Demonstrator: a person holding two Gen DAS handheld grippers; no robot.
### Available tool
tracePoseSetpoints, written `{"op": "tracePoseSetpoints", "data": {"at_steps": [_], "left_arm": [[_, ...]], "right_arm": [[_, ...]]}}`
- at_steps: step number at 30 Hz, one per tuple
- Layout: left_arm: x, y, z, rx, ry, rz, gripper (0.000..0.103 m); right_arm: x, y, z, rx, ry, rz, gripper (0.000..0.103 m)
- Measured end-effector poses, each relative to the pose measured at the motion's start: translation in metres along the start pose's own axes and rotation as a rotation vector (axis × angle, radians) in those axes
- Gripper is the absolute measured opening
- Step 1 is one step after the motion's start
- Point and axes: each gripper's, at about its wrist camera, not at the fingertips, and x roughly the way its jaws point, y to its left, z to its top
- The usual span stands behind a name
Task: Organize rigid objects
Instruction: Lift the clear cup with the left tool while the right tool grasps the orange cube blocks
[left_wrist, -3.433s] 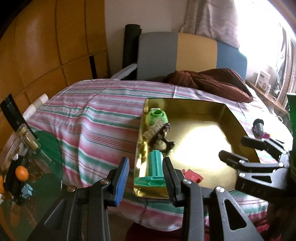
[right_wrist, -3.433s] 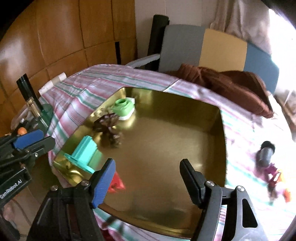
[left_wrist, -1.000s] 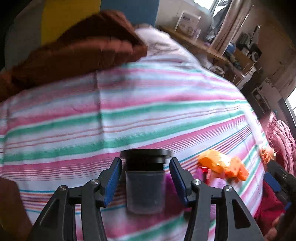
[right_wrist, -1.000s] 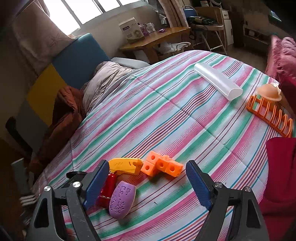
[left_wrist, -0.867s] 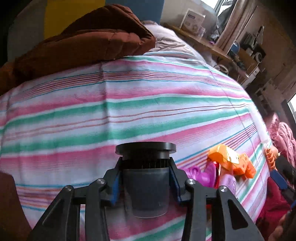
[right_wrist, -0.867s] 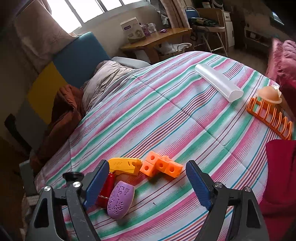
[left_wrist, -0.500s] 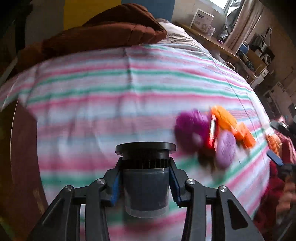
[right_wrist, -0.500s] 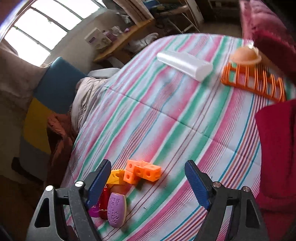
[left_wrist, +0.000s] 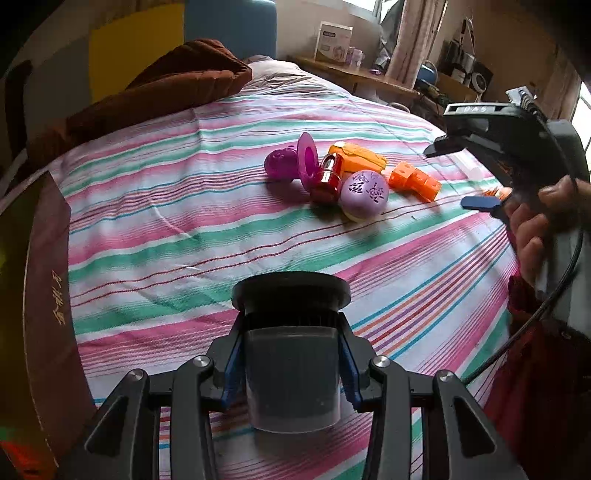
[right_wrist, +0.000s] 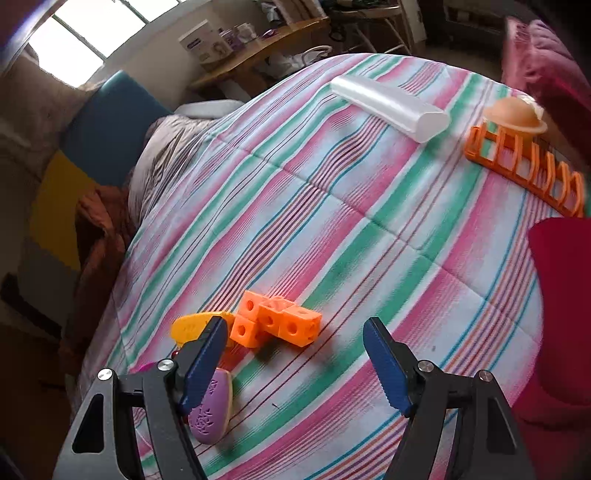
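My left gripper (left_wrist: 291, 360) is shut on a dark grey cylinder (left_wrist: 291, 373) with a wide black cap, held above the striped bedspread (left_wrist: 166, 236). Further off lies a cluster: a magenta piece (left_wrist: 291, 162), a red bottle (left_wrist: 327, 179), a lilac oval (left_wrist: 364, 194), a yellow-orange piece (left_wrist: 356, 157) and orange cubes (left_wrist: 415, 181). My right gripper (right_wrist: 295, 358) hangs over the orange cubes (right_wrist: 279, 323), its jaws closing, nothing pressed between them. The lilac oval (right_wrist: 212, 410) lies under its left finger (right_wrist: 201, 363). A hand (left_wrist: 543, 218) carries the right gripper at the left wrist view's right edge.
The gold tray's dark outer wall (left_wrist: 48, 295) stands at the left. A clear tube (right_wrist: 389, 107), an orange rack (right_wrist: 524, 170) with a peach cap (right_wrist: 513, 114) lie at the far right. A brown blanket (left_wrist: 159, 88) lies at the bed's head. Red cloth (right_wrist: 561, 295) borders the right.
My left gripper closed on the grey cylinder and carried it away from the toy cluster toward the tray side. My right gripper sank and rolled, its jaws narrowing over the orange cubes.
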Motion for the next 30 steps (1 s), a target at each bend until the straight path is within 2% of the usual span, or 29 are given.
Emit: {"op": "tracePoseSetpoints", "data": {"at_steps": [6, 9, 14, 17, 18, 19, 21, 28, 30], "left_arm": [[0.002, -0.002, -0.004, 0.018, -0.018, 0.0, 0.044], [0.001, 0.0, -0.006, 0.008, -0.022, -0.01, 0.044], [0.001, 0.004, -0.007, -0.015, -0.024, -0.036, 0.044], [0.001, 0.004, -0.007, -0.017, -0.025, -0.039, 0.044], [0.001, 0.005, -0.008, -0.018, -0.025, -0.042, 0.044], [0.0, 0.006, -0.008, -0.02, -0.025, -0.047, 0.044], [0.0, 0.007, -0.008, -0.027, -0.025, -0.058, 0.044], [-0.001, 0.005, -0.011, -0.011, -0.04, -0.049, 0.044], [-0.001, 0.004, -0.011, -0.003, -0.045, -0.04, 0.044]], "right_arm": [[0.001, 0.007, -0.004, -0.022, -0.002, 0.004, 0.081], [0.007, 0.008, 0.001, 0.019, 0.013, -0.003, 0.087], [0.028, 0.018, 0.009, -0.007, 0.033, -0.087, 0.089], [0.042, 0.027, 0.011, -0.069, 0.03, -0.16, 0.09], [0.045, 0.031, 0.012, -0.109, 0.04, -0.189, 0.085], [0.049, 0.039, 0.01, -0.178, 0.061, -0.236, 0.068], [0.049, 0.051, 0.006, -0.293, 0.084, -0.257, 0.068], [0.029, 0.038, -0.021, -0.341, 0.205, -0.189, 0.067], [0.025, 0.04, -0.034, -0.413, 0.22, -0.174, 0.07]]}}
